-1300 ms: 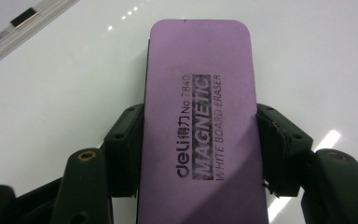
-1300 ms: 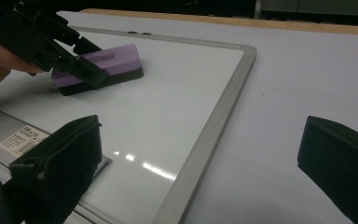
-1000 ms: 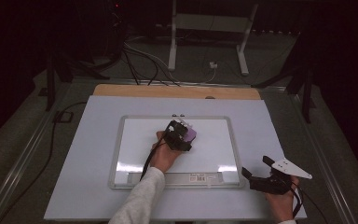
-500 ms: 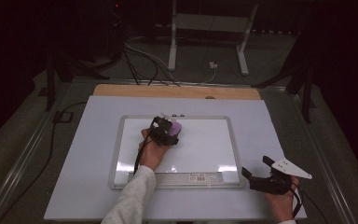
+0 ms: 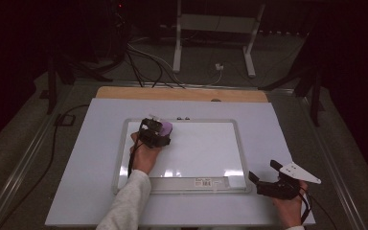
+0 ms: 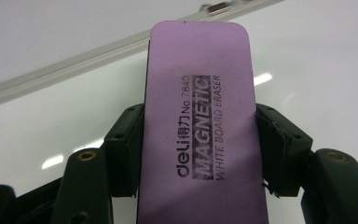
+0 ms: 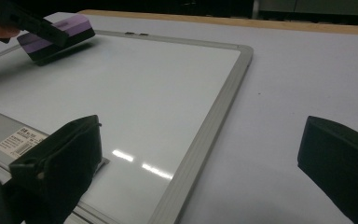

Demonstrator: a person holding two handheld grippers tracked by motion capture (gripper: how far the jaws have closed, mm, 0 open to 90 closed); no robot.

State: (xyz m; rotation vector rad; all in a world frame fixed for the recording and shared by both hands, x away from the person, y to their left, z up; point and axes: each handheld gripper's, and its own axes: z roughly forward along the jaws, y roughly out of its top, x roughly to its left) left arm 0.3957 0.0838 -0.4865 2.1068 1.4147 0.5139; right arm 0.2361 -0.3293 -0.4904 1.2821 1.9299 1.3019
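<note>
A purple magnetic whiteboard eraser [image 6: 200, 116] sits between the black jaws of my left gripper [image 6: 200, 144], which is shut on its long sides. In the high view the left gripper [image 5: 154, 133] holds the eraser [image 5: 165, 127] flat on the whiteboard [image 5: 201, 148] near its upper left corner. My right gripper [image 5: 263, 171] rests off the board's lower right corner, open with nothing between its jaws. The right gripper view shows this gripper [image 7: 200, 163] spread wide over the board's frame [image 7: 214, 116], with the eraser [image 7: 60, 35] far off at upper left.
The whiteboard lies on a pale table cover [image 5: 76, 158] with a wooden strip [image 5: 182, 93] along the far edge. A label strip [image 5: 203, 182] runs along the board's near frame. Cables [image 5: 148, 62] and a stand's legs [image 5: 249, 57] lie on the floor beyond.
My left hand has slid the eraser leftward across the upper part of the whiteboard. The right hand and its gripper have stayed put.
</note>
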